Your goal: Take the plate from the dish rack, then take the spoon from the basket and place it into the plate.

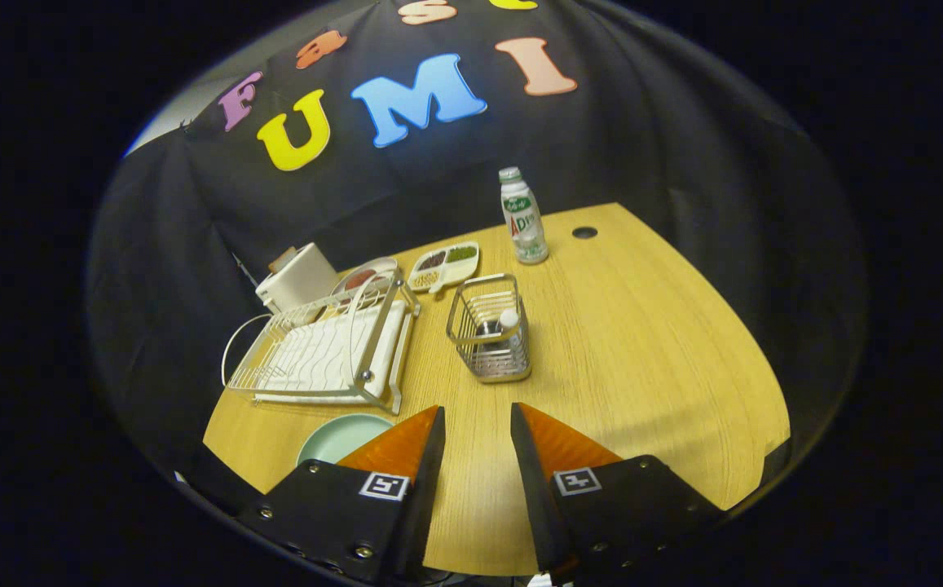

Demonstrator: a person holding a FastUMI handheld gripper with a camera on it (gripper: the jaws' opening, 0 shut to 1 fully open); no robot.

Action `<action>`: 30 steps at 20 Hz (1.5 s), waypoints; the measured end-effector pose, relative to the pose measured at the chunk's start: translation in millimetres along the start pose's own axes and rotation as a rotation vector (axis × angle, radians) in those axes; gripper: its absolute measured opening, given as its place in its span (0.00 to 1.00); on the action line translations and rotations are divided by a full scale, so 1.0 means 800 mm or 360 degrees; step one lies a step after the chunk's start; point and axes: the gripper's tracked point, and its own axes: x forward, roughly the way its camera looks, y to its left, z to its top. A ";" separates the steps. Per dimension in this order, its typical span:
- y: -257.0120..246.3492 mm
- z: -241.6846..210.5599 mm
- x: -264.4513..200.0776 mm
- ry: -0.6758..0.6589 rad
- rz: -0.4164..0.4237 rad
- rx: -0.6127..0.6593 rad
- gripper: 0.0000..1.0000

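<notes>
Between the two fingers of the gripper (477,424) only bare tabletop is seen; the fingers are held apart with a clear gap and nothing is gripped. Just beside the left finger, partly hidden by it, a pale green plate (339,434) is laid flat on the wooden table (642,350), near the table's front edge. Just beyond the plate, the wire dish rack (320,350) is set on its white drip tray, well to the left of the fingers' line. Ahead of the fingers and slightly to the right of the rack, the wire basket (489,328) is stood upright on the table; a utensil with a white rounded end, taken to be the spoon (508,319), is seen rising inside it, though its shape cannot be told clearly. Behind the rack a white box-like appliance (298,277) and a round dish (365,275) are placed, with a divided snack tray (444,266) next to them. Farther back, near the table's far edge, a capped plastic bottle (522,216) is stood upright, and a small round hole (584,232) is noted in the tabletop beside it.
</notes>
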 end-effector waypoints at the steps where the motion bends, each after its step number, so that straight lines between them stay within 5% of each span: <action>1: -0.005 0.014 0.000 -0.0079 -0.0004 -0.0032 0.50; 12: -0.030 0.119 0.022 -0.0660 -0.0037 -0.0292 0.50; 25: -0.027 0.099 0.126 -0.0749 -0.0085 -0.0427 0.50; 30: -0.027 0.093 0.133 -0.0719 -0.0097 -0.0447 0.22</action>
